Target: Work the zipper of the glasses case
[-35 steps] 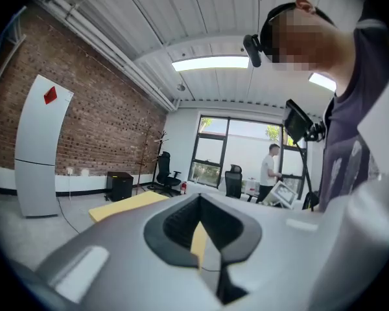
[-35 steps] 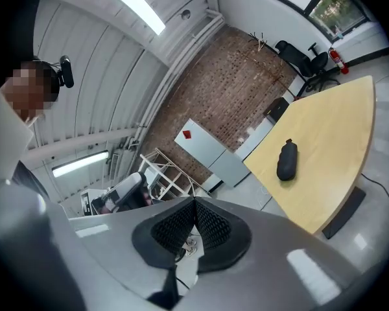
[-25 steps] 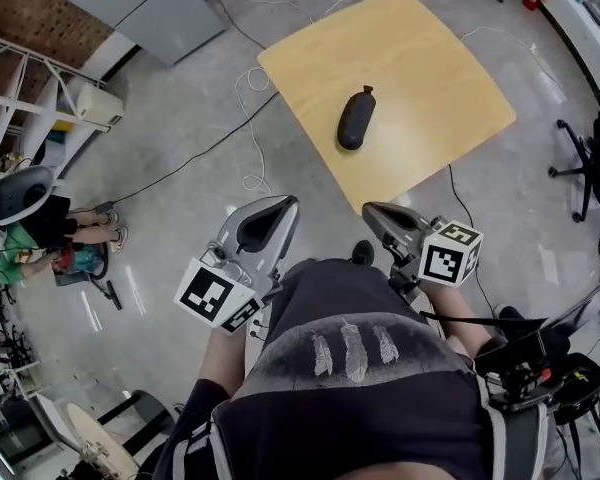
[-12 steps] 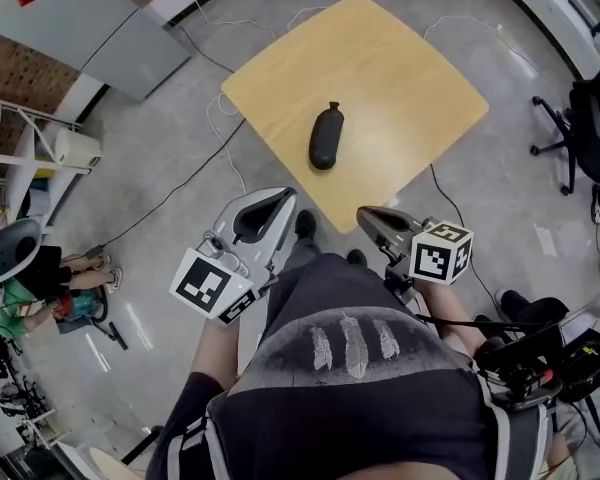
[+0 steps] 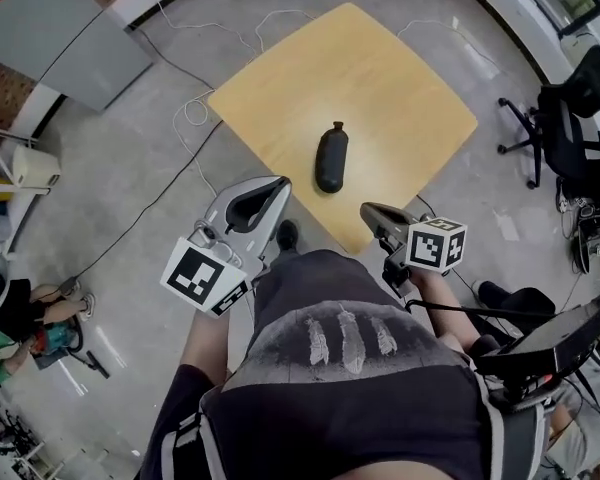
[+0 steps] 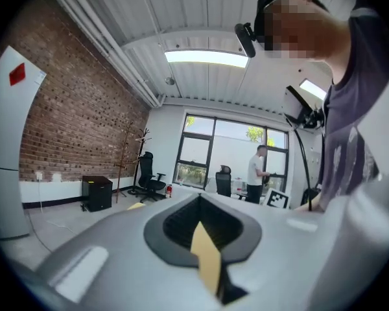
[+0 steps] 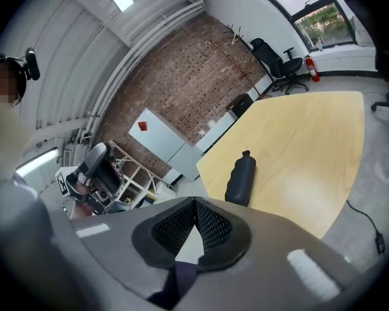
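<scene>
Glasses case (image 5: 331, 157) lies by the tabletop (image 5: 400, 78) near edge, bare wood around; left tongs (image 5: 277, 184), right tongs (image 5: 370, 212) pinched shut, empty (zipper indiscernible).

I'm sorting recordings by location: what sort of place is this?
Probably an open office or lab space: a brick wall, a rolling office chair, and a lone wooden table on a bare concrete floor.

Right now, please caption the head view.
Left gripper and right gripper, both shut, facing the glasses case on the table.
</scene>
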Demonstrator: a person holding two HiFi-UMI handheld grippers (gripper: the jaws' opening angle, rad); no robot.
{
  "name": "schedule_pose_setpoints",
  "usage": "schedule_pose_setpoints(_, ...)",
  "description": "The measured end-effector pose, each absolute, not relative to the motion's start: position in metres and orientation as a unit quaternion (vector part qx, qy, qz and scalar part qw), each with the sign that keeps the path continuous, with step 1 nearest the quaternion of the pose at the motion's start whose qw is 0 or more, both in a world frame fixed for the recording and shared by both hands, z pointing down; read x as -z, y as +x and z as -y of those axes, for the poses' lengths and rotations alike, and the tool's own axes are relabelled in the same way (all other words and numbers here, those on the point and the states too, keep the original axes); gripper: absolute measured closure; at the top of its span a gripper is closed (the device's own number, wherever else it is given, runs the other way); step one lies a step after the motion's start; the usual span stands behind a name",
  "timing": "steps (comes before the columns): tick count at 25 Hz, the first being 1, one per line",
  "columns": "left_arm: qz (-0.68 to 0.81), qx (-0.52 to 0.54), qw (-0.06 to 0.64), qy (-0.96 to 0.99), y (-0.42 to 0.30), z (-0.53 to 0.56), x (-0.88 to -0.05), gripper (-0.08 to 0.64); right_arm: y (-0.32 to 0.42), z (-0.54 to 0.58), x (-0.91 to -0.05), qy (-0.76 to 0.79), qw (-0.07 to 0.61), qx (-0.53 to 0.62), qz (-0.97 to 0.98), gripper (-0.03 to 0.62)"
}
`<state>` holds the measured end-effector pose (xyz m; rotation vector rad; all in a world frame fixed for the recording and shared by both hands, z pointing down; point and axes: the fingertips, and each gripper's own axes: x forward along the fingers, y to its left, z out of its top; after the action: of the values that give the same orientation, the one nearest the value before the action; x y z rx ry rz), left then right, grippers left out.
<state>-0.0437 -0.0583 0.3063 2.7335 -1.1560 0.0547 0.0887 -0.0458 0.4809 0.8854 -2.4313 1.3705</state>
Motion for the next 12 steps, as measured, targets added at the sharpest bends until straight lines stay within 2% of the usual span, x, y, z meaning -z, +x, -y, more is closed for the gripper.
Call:
schedule_pose_setpoints(6,0.351,0.001,0.103,0.931,-0.088,0.098,-0.318,0.56,0.059,0.075,-0.489,0.344,0.131,-0.465,0.805,0.594)
schedule_pose_setpoints(12,0.306,0.001,0.113,0.945,-0.096,0.132,-0.333,0.56,0.055,0.085,-0.493,0.379,0.156,-0.452,0.792,0.591)
